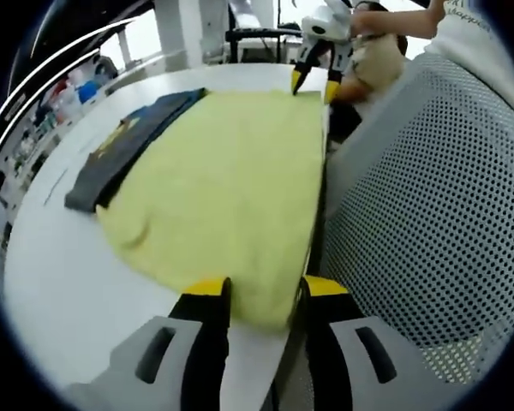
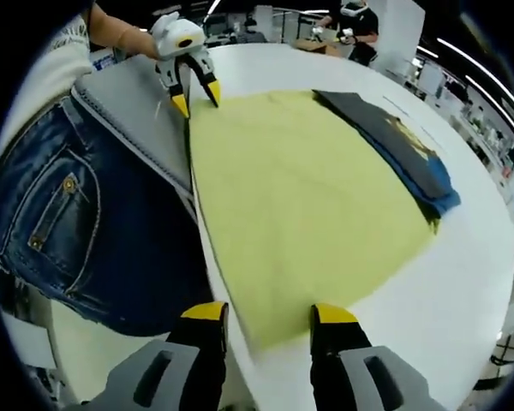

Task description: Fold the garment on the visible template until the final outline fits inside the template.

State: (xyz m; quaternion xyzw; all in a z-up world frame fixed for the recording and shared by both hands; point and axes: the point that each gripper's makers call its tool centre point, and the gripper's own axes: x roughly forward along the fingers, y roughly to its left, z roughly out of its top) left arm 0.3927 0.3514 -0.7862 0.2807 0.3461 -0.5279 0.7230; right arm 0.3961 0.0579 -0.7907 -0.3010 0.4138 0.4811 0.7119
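Note:
A pale yellow garment lies spread flat on the white table. My left gripper is open, and the garment's near corner lies between its yellow-tipped jaws. At the far corner my right gripper is open too, tips down at the cloth edge. From the other end, the same garment runs away from my open right gripper, whose jaws straddle its near edge. The left gripper stands at the far corner.
A dark folded garment with a yellow print lies along the yellow one's far side. A grey mesh chair back and a person's jeans crowd the table's near edge. Shelves stand beyond the table.

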